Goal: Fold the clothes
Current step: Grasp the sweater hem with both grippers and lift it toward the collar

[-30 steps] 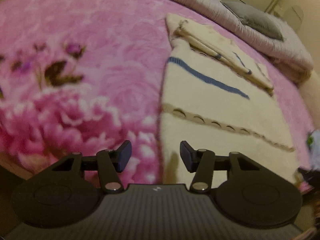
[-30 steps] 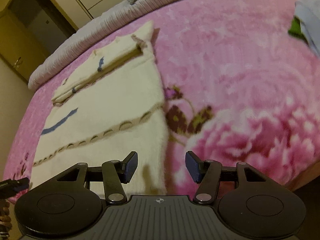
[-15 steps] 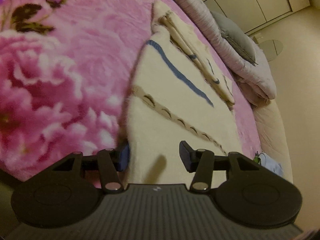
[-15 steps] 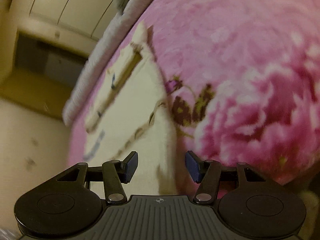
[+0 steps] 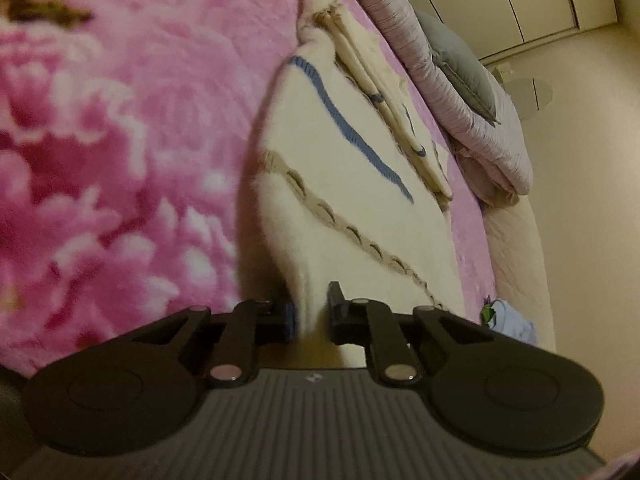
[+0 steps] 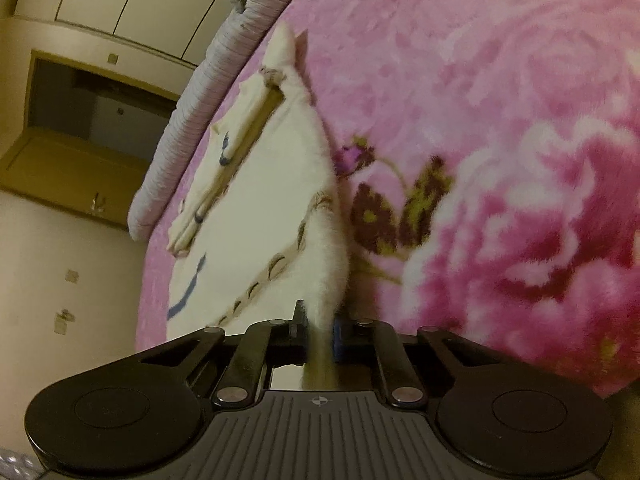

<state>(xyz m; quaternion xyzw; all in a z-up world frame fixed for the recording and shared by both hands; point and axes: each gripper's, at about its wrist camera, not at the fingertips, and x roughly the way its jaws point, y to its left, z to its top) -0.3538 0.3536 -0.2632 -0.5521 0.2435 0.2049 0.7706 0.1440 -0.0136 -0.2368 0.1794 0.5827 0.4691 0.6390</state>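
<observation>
Left wrist view shows the left hand-held gripper (image 5: 310, 314) pinched on the near hem of the fluffy cream sweater (image 5: 340, 168) lying on the pink floral bed blanket (image 5: 100, 160), the right hand-held gripper (image 6: 320, 334) likewise clamping its opposite corner, likely to lift and fold it.

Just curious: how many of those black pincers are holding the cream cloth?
2. The left gripper pinches the cream garment's near left corner; the right gripper pinches its near right corner.

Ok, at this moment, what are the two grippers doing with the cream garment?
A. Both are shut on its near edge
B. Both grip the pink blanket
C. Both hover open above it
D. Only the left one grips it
A: the left gripper and right gripper each pinch the cream garment at its near corners.
</observation>
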